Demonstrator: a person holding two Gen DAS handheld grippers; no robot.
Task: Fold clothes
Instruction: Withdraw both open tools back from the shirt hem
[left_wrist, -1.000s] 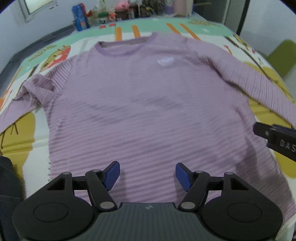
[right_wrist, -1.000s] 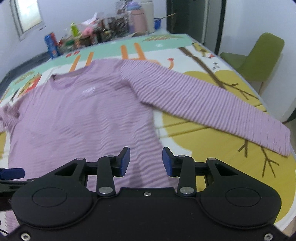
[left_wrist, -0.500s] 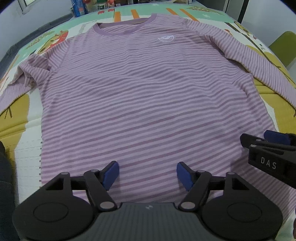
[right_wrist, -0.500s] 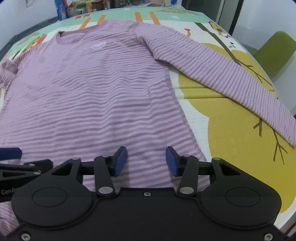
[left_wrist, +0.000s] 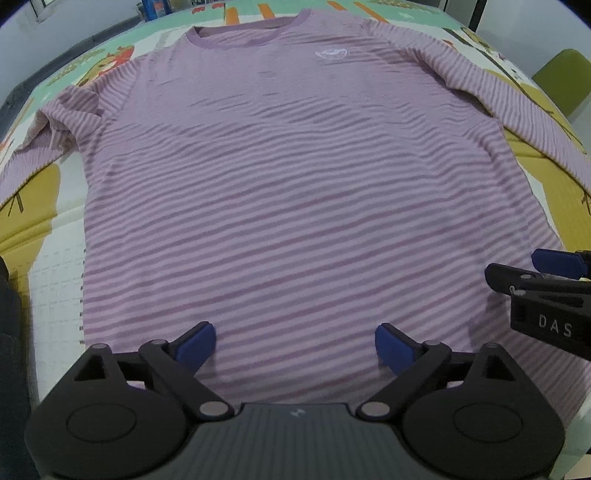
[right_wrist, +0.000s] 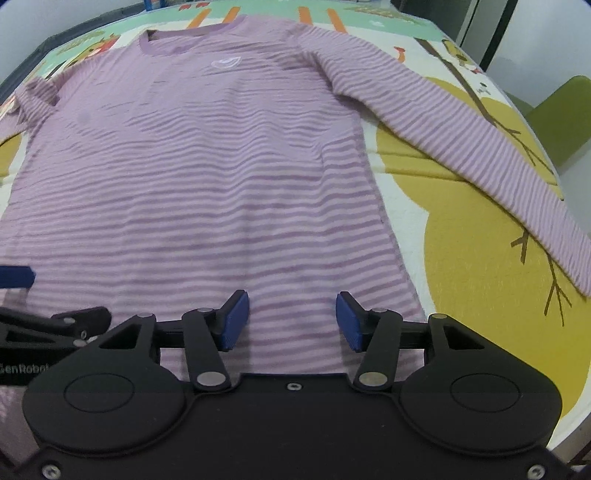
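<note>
A lilac striped long-sleeved shirt (left_wrist: 288, 177) lies flat, face up, collar far from me; it also shows in the right wrist view (right_wrist: 192, 166). Its right sleeve (right_wrist: 461, 136) stretches out to the right; its left sleeve (left_wrist: 48, 133) is bunched at the far left. My left gripper (left_wrist: 295, 345) is open, low over the shirt's bottom hem, holding nothing. My right gripper (right_wrist: 291, 321) is open over the hem near the shirt's right side seam, holding nothing. Each gripper shows at the edge of the other's view.
The shirt lies on a table covered with a colourful mat (right_wrist: 480, 258) with yellow trees. A green chair (right_wrist: 561, 122) stands past the table's right edge. Blue packaging (left_wrist: 147, 7) stands at the table's far end.
Both grippers have dropped lower and closer to the shirt's bottom hem. The right gripper's jaws have opened wider. The shirt has not moved.
</note>
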